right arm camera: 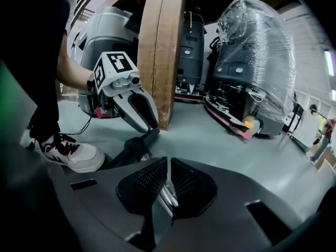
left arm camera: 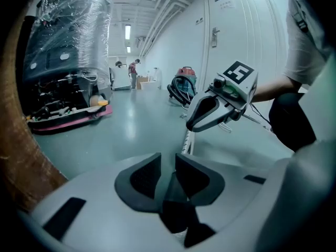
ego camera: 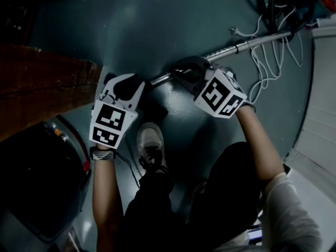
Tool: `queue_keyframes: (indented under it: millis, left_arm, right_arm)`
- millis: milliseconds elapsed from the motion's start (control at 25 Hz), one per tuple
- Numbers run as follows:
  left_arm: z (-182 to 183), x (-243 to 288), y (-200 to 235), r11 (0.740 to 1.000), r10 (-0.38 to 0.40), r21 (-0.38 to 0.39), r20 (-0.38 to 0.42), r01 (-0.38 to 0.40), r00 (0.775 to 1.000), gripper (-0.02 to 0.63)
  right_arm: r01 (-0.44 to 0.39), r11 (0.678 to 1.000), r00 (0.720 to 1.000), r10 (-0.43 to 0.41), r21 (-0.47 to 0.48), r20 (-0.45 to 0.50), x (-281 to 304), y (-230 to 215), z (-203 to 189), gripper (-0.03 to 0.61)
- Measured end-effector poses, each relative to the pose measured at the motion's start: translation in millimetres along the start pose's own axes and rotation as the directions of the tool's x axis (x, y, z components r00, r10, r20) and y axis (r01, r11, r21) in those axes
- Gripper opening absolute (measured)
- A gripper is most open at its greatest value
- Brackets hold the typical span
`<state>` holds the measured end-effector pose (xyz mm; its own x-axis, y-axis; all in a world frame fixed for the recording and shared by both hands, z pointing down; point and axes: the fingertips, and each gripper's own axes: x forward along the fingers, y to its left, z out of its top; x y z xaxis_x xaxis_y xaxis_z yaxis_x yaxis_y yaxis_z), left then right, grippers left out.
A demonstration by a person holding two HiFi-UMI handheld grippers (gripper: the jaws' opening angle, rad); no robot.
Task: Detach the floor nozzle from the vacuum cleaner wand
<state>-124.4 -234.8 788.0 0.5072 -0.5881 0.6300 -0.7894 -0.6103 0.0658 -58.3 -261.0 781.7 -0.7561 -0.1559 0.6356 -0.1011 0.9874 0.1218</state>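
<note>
The chrome wand (ego camera: 247, 45) lies low over the grey floor, running from the upper right down to a black floor nozzle (ego camera: 155, 109) by the person's shoe (ego camera: 149, 143). My right gripper (ego camera: 179, 72) sits over the wand's lower end. In the right gripper view it (right arm camera: 169, 167) is shut, and the wand (right arm camera: 168, 196) shows just beneath the pads. My left gripper (ego camera: 126, 84) hovers at the nozzle's black neck (right arm camera: 128, 151). Its jaws (left arm camera: 168, 164) stand slightly apart, the dark neck low between them, and I see no pad pressing it.
A thick wooden post (ego camera: 42, 83) stands to the left. Plastic-wrapped floor machines (right arm camera: 252, 62) stand behind it. White and black cables (ego camera: 268, 62) tangle on the floor at upper right. A canister vacuum (left arm camera: 184, 85) stands by the wall, and a white door (left arm camera: 247, 35) is near.
</note>
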Motion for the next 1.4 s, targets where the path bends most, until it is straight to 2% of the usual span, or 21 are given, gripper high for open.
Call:
queue_keyframes:
  millis: [120,200,240,520,720,880,1160,1320,1400]
  left_arm:
    - [-14.8,4.1,-10.3,0.997,-0.062,0.033,-0.073,0.064,0.995,0.142]
    - [-21.2,6.2,-14.7,0.995,-0.087,0.045,-0.11,0.092,0.99,0.168]
    - [-22.7,7.0,-15.7,0.994,-0.093,0.046,-0.119,0.099,0.989,0.176]
    - [-38.8,16.1,-17.2,0.992,-0.089,0.069,-0.193,0.104,0.977,0.212]
    - [-50.7,24.4,-21.6,0.99,-0.089,0.086,-0.234,0.112,0.968,0.218]
    - [-60.5,33.0,-22.7,0.982,-0.054,0.16,-0.272,0.101,0.961,0.216]
    - [-71.2,43.5,-26.7,0.981,-0.086,0.141,-0.302,0.134,0.949,0.216]
    - [-78.4,47.7,-28.0,0.969,-0.079,0.192,-0.345,0.152,0.935,0.215]
    - [-79.5,49.3,-26.4,0.964,-0.066,0.218,-0.347,0.149,0.936,0.189]
  right_arm:
    - [-0.018,1.0,1.0,0.018,-0.014,-0.017,7.6,3.7,-5.3,0.034]
    - [-0.032,0.999,0.999,0.032,-0.004,-0.035,9.7,5.3,-12.7,0.065]
    - [-0.037,0.999,0.998,0.037,-0.004,-0.046,10.1,6.1,-16.6,0.093]
    - [-0.098,0.992,0.99,0.089,-0.078,-0.11,17.9,17.6,-32.5,0.162]
    - [-0.141,0.969,0.979,0.106,-0.203,-0.175,28.4,19.7,-33.6,0.195]
    - [-0.202,0.935,0.957,0.125,-0.291,-0.262,37.3,21.3,-49.4,0.201]
    - [-0.224,0.928,0.946,0.133,-0.297,-0.297,45.9,22.7,-56.2,0.202]
    - [-0.243,0.907,0.921,0.104,-0.344,-0.377,49.3,18.0,-81.3,0.202]
    - [-0.23,0.907,0.923,0.089,-0.352,-0.374,51.8,16.3,-81.4,0.202]
